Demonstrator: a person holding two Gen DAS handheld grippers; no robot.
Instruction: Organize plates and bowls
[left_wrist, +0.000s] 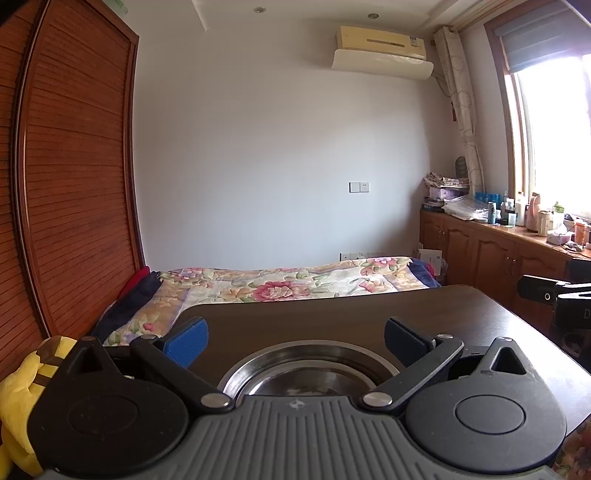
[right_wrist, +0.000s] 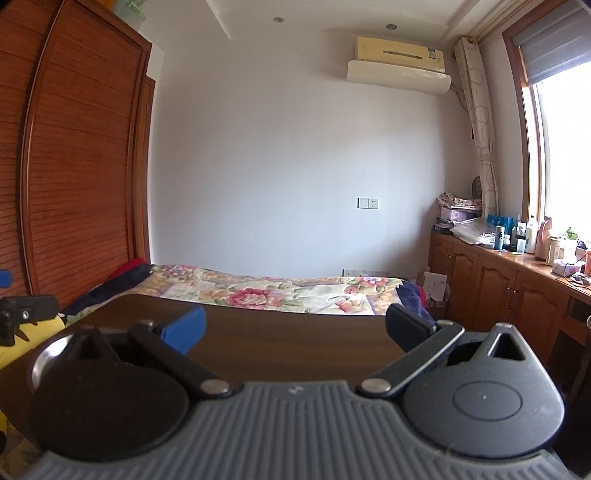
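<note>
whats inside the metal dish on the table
The metal dish on the dark table looks empty where its shiny inside shows, below the open left gripper. Its near part is covered by the gripper body, so anything there is unseen.

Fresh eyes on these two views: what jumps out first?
The steel bowl sits on the dark table, right below the open left tool. The right tool, also open, hovers over bare tabletop with the bowl at its left. Behind the table lies the floral bed, with a bright window on the right.
</note>
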